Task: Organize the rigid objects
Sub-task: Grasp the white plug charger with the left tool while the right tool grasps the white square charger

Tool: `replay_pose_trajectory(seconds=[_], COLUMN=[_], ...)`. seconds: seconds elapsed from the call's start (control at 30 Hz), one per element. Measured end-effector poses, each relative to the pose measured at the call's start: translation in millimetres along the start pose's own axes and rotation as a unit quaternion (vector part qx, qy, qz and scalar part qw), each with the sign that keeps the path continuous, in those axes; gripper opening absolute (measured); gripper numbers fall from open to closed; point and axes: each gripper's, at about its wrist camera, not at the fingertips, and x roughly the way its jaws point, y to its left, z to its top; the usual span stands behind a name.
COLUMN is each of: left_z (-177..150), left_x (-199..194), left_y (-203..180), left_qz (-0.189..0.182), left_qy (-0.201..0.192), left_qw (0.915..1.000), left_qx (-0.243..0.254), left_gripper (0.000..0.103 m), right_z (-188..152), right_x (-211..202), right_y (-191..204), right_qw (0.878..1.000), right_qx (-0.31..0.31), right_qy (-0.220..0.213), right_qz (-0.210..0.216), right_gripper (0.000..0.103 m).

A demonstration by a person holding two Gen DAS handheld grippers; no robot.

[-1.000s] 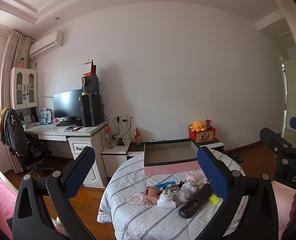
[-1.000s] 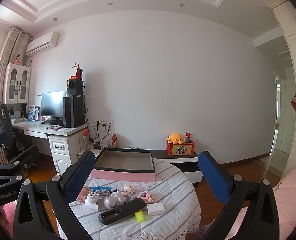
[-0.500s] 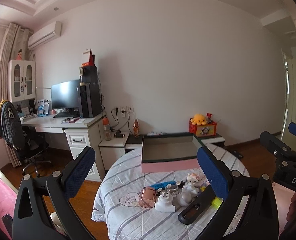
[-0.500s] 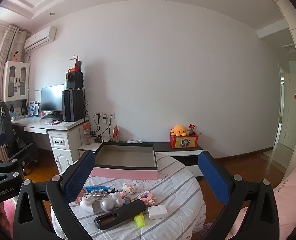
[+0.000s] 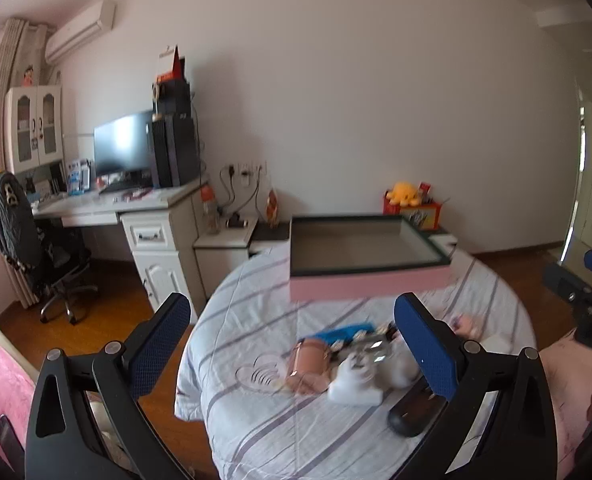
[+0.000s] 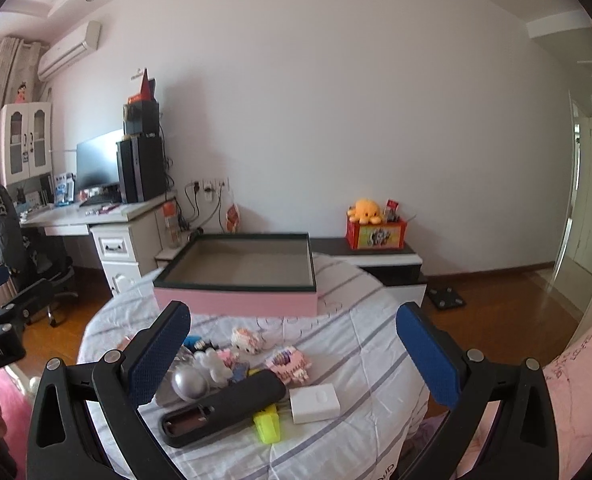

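- Pink tray [image 6: 236, 304] sits at the counter's [image 6: 360, 344] far side, small objects clustered before it.
- Left gripper [image 5: 292, 344]: jaws apart, holding nothing.
- Right gripper [image 6: 292, 344]: jaws apart above the black case [image 6: 224, 408].

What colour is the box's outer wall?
Pink, with a dark rim; the box shows clearest in the right wrist view.

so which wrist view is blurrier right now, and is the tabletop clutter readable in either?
Left wrist view: motion-smeared, the clutter on the table and the pink box have soft edges; only the left gripper is crisp. Right wrist view: much sharper, black case, white block and yellow piece readable. Both show fisheye bending and dark corners.
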Motion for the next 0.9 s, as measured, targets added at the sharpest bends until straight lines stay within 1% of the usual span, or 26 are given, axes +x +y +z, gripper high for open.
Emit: replay_pose_trajectory(seconds=[0.07, 0.17, 0.2, 0.23, 0.3, 0.37, 0.6, 0.67, 0.7, 0.73, 0.77, 0.83, 0.9], left_z=[-12, -30, -34, -40, -47, -53, -64, -65, -65, -66, -67, -68, -68], left_x=[16, 36, 42, 48, 57, 68, 98, 101, 102, 105, 108, 111, 113], left_y=[3, 6, 5, 3, -4, -15, -44, -47, -48, -50, -52, -55, -54], left_qz=[0.003, -0.002, -0.005, -0.02, -0.034, -0.041, -0.042, -0.045, -0.046, -0.051, -0.047, -0.03, -0.029], left_qy=[0.027, 0.063, 0.072, 0.084, 0.096, 0.108, 0.128, 0.131, 0.131, 0.136, 0.138, 0.134, 0.134], left_qw=[0.9996, 0.998, 0.9974, 0.9963, 0.9948, 0.9931, 0.9895, 0.9888, 0.9885, 0.9874, 0.9868, 0.9868, 0.9865], left_qx=[0.005, 0.002, -0.001, -0.002, 0.004, 0.019, 0.052, 0.057, 0.058, 0.063, 0.069, 0.085, 0.089], left_gripper=[0.103, 0.103, 0.103, 0.103, 0.103, 0.103, 0.102, 0.097, 0.09, 0.088, 0.088, 0.08, 0.08], right_z=[-8, -21, -27, -31, -38, -46, -64, -67, -68, -69, -70, -72, -73], right_x=[11, 29, 36, 42, 50, 60, 85, 89, 90, 92, 93, 97, 99], right_y=[-3, -8, -9, -10, -13, -15, -27, -30, -31, -33, -35, -37, -39], right_qw=[1.0, 0.999, 0.999, 0.998, 0.997, 0.996, 0.993, 0.992, 0.992, 0.992, 0.992, 0.991, 0.991], right_qx=[0.002, 0.0, -0.001, -0.002, -0.002, -0.004, -0.003, -0.003, -0.003, -0.002, -0.001, 0.002, 0.002], right_qy=[0.014, 0.038, 0.049, 0.057, 0.071, 0.086, 0.118, 0.123, 0.124, 0.127, 0.127, 0.13, 0.132], right_qz=[0.002, 0.002, 0.001, 0.001, 0.001, 0.0, -0.002, -0.001, 0.0, 0.002, 0.004, 0.011, 0.015], right_gripper=[0.103, 0.103, 0.103, 0.103, 0.103, 0.103, 0.103, 0.103, 0.103, 0.103, 0.103, 0.103, 0.103])
